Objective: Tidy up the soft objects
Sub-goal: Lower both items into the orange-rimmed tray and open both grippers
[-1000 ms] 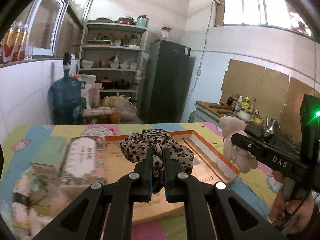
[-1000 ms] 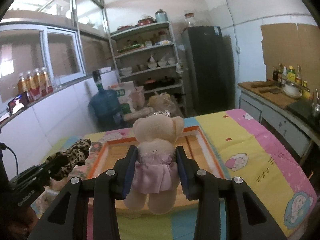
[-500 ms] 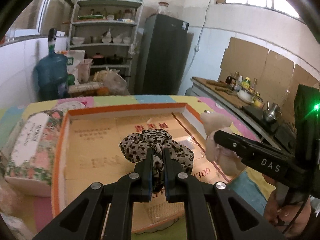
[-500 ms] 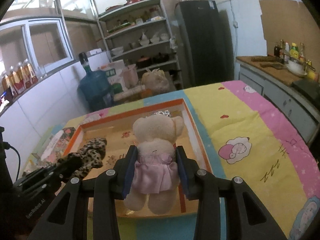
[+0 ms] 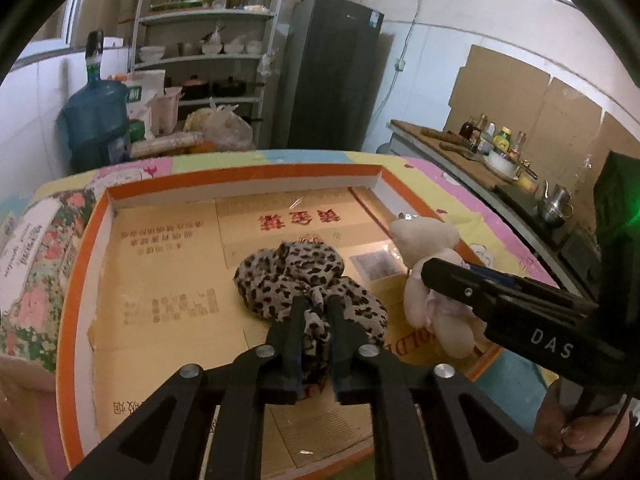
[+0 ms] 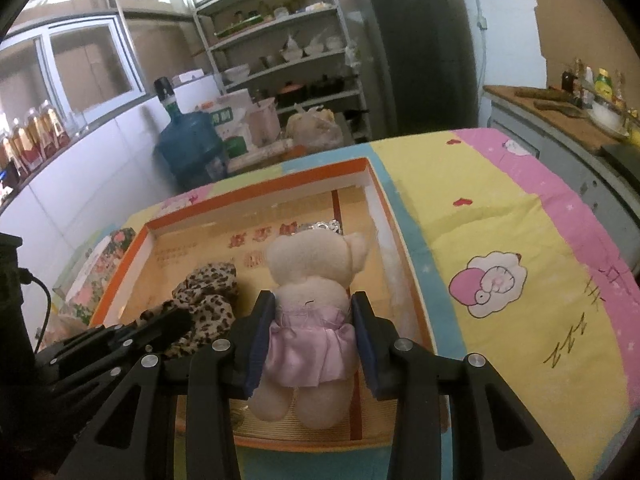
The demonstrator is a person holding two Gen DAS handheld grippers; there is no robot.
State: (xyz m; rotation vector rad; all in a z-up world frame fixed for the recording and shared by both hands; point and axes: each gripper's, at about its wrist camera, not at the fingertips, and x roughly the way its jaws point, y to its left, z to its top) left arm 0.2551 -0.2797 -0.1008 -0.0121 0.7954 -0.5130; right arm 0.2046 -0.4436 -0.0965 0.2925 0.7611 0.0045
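Left wrist | left gripper (image 5: 314,312) tilted down, fingers loosening on scrunchie (image 5: 296,276) | right gripper (image 6: 314,312) fingers clamp teddy bear (image 6: 312,280)

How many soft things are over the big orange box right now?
2. The leopard-print fabric scrunchie sits between the left tool's fingers over the box's middle. The cream teddy bear in a pink skirt is held in the right tool near the box's right wall. None looks hidden.
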